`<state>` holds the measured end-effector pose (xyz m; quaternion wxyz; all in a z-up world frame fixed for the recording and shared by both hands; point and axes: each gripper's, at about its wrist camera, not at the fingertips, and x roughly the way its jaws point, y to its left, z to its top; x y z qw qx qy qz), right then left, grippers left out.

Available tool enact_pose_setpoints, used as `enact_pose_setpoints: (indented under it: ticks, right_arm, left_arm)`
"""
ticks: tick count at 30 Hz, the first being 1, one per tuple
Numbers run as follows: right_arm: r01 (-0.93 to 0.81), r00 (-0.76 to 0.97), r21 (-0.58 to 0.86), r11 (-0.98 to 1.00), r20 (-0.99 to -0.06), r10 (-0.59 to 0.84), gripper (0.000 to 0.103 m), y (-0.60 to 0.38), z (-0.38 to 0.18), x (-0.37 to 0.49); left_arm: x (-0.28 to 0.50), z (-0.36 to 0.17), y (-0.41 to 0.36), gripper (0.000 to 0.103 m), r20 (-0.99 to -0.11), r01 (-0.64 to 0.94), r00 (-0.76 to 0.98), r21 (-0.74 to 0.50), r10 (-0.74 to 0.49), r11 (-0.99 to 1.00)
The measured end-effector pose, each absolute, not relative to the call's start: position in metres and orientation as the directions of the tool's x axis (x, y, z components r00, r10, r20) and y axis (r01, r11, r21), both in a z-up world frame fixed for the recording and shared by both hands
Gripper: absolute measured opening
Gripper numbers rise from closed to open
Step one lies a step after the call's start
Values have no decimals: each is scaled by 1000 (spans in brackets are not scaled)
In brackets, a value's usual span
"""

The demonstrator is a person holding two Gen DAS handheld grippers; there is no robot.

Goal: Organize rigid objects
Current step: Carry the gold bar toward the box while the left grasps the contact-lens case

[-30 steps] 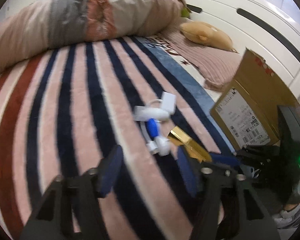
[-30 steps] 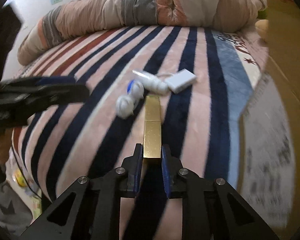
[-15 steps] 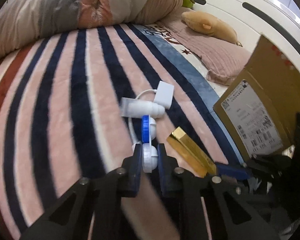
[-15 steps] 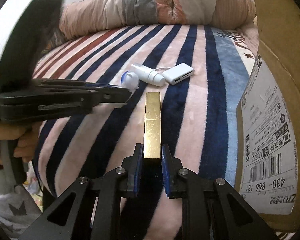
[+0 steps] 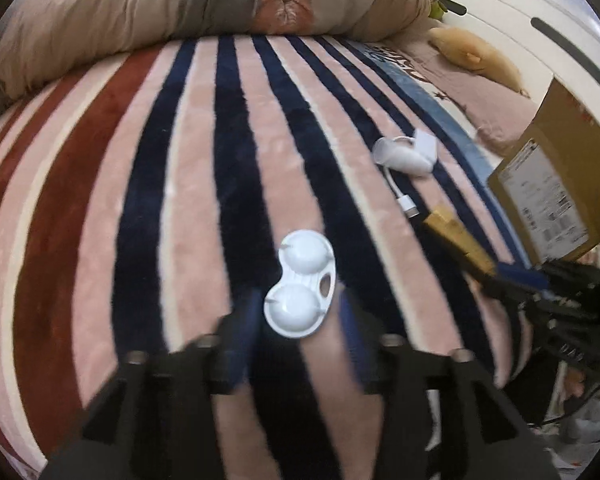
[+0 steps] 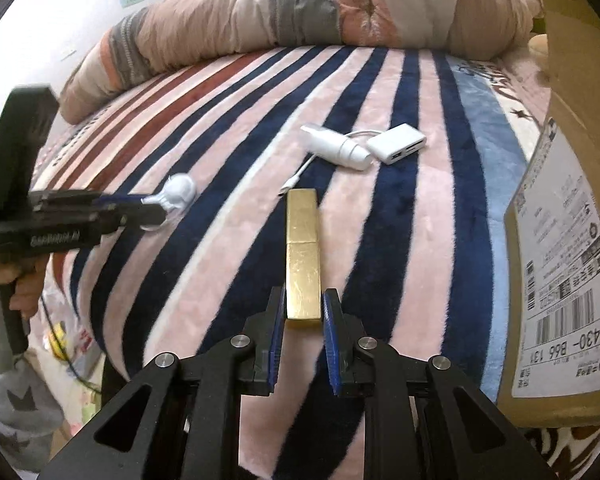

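Observation:
A white two-cup contact lens case (image 5: 300, 285) lies on the striped blanket between the spread fingers of my left gripper (image 5: 298, 308), which is open around it; it also shows in the right wrist view (image 6: 178, 192) at that gripper's tips. My right gripper (image 6: 303, 312) is shut on a gold rectangular box (image 6: 302, 256), also seen in the left wrist view (image 5: 458, 243), held just above the blanket. A white bottle (image 6: 338, 147) and a white adapter hub (image 6: 396, 143) with a cable lie further back.
A cardboard box (image 6: 560, 240) with a shipping label stands at the right, on the bed's edge. A rolled duvet (image 6: 300, 12) lies across the far side. A tan plush toy (image 5: 476, 56) lies on a pillow by the white headboard.
My left gripper closed on the lens case, carried it left away from the bottle and hub, and has now opened around it. My right gripper kept its hold on the gold box.

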<state>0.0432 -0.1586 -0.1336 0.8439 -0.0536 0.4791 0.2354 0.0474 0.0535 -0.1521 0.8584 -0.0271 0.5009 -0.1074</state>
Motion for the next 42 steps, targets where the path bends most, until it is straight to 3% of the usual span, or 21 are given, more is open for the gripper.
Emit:
enact_pose_setpoints:
  ticks: [5,7,8,11,17,26,31,35,42]
  right_arm:
    - [-479,425,138,867,-828,366,25,-155,-137,52]
    - [-486,423,136,863,-828,368,25,-152,-140,56]
    - [-492,426,130,861,-826,368,24,-150,-142,58]
    - [-503,441,114,857,-819,368,13,-145,-140,57]
    - [-539,468,99,837,-791,395,13,-141,-118,45]
    - [-573,598,146,806,-598,534,13,-172,-13,10]
    - [-474,720,141,869,-506,475,13,-233,32,1]
    - [-313,758,122,942,-566,325,13,-291,29,18]
    - [-216,682,116,970,-692,235,14,-333,-14,42]
  left_arm:
    - [49,-160,43,46,-850,167,494,-113,-182,980]
    - [50,-162,46,40,-844,156,508,-110,-175,982]
    - [50,-162,46,32,-841,152,514,-101,-166,983]
    - [53,-164,47,30,-833,147,529,-98,-162,984]
    - [46,-141,47,30,-801,157,570,-109,-180,982]
    - [27,-48,21,30,-681,253,690,-92,-247,963]
    - [28,5,-22,30,-609,365,717,-87,-339,927]
    - [35,33,-72,29,-580,464,701,-70,-415,883]
    - [47,46,-150,30,-596,564,651,-34,-469,825]
